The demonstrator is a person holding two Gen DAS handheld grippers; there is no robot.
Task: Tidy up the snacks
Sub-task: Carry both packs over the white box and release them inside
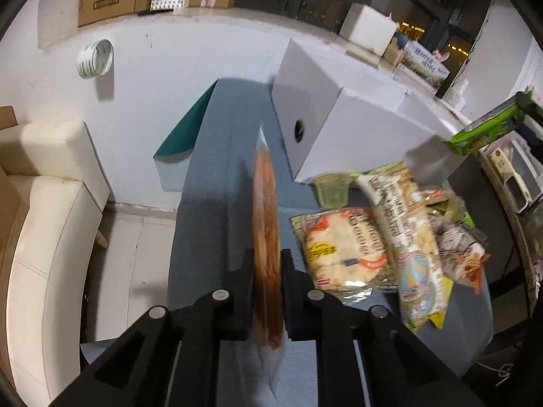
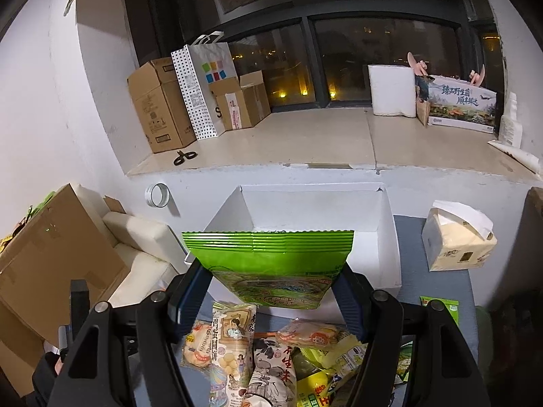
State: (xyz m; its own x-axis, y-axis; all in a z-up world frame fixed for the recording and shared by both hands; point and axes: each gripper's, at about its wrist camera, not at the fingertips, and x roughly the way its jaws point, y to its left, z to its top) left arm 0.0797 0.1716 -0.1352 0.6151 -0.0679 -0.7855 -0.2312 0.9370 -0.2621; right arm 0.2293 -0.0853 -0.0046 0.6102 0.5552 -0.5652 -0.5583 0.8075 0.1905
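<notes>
My left gripper (image 1: 267, 257) is shut on a thin orange-brown snack packet (image 1: 264, 203), held edge-on above the grey table (image 1: 217, 169). To its right lies a pile of snack bags (image 1: 373, 244), and behind that stands a white box (image 1: 322, 118). In the right wrist view my right gripper (image 2: 270, 271) is shut on a wide green snack bag (image 2: 271, 254), which hangs in front of the open white box (image 2: 315, 203). The pile of snack bags (image 2: 271, 349) lies just below it. The same green bag (image 1: 488, 129) shows at the right edge of the left wrist view.
A tissue pack (image 2: 458, 240) stands on the table right of the box. A cream sofa (image 1: 51, 203) and a cardboard box (image 2: 51, 264) are to the left. A tape roll (image 2: 157, 195) hangs on the wall. Scissors (image 2: 185, 157) and cartons (image 2: 159, 105) sit on the window ledge.
</notes>
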